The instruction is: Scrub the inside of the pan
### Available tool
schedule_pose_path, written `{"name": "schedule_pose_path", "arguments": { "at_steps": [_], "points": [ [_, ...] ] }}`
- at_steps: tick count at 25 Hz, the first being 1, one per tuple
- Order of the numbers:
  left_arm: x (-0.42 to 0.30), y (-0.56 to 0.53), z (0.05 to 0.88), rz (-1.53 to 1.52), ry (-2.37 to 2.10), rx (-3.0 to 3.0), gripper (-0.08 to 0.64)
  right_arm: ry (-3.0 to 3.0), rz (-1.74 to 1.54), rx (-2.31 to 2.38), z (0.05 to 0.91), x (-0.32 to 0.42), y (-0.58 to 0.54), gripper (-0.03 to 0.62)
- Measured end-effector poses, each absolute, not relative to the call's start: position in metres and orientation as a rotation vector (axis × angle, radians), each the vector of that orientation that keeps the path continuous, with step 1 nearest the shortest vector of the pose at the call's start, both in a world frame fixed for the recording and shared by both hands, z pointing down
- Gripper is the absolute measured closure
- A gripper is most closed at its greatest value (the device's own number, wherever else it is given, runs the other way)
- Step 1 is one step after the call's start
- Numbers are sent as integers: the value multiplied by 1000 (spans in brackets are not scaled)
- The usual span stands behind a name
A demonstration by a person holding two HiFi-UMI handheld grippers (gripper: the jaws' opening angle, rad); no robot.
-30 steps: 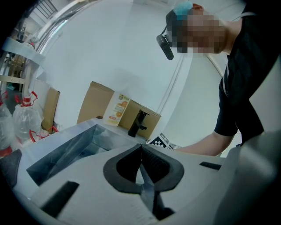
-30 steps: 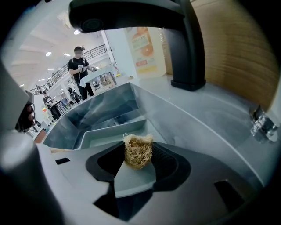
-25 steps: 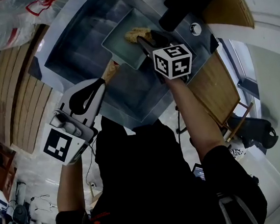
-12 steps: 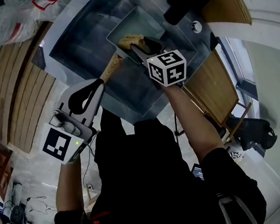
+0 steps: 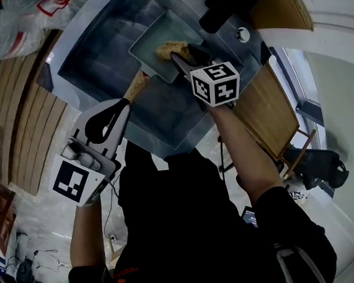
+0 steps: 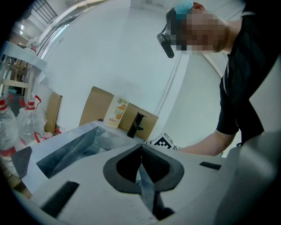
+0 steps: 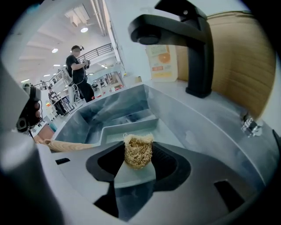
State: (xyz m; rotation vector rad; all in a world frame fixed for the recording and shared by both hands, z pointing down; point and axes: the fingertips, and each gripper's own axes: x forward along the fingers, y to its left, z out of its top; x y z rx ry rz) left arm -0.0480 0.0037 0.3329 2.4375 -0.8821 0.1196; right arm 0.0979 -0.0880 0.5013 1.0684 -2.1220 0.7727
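My right gripper (image 7: 138,163) is clamped on the scrubber (image 5: 171,47) (snugly); I'd press flat and work the pan's (image 5: 151,54) corners.

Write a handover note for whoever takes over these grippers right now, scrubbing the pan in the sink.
The left gripper has its jaws together with nothing seen between them. In the head view the wooden handle ends at its tip; grip unconfirmed.
The right gripper is shut on the fibrous scrubber, held over the inside of the pan.
The pan lies in the sink.
Done: scrubber gripped and at the pan; cleanliness can't be judged.
Left: scrub the inside.
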Motion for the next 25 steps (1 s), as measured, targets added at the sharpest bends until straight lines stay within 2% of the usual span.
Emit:
{"name": "schedule_pose_path", "arguments": {
  "at_steps": [8,25],
  "points": [
    [-31,-10,335,133,-854,2438,540,-1967,742,1125,517,141,-104,397],
    [-34,-21,340,131,-833,2434,540,-1886,763,1108,526,151,-105,399]
  ]
}}
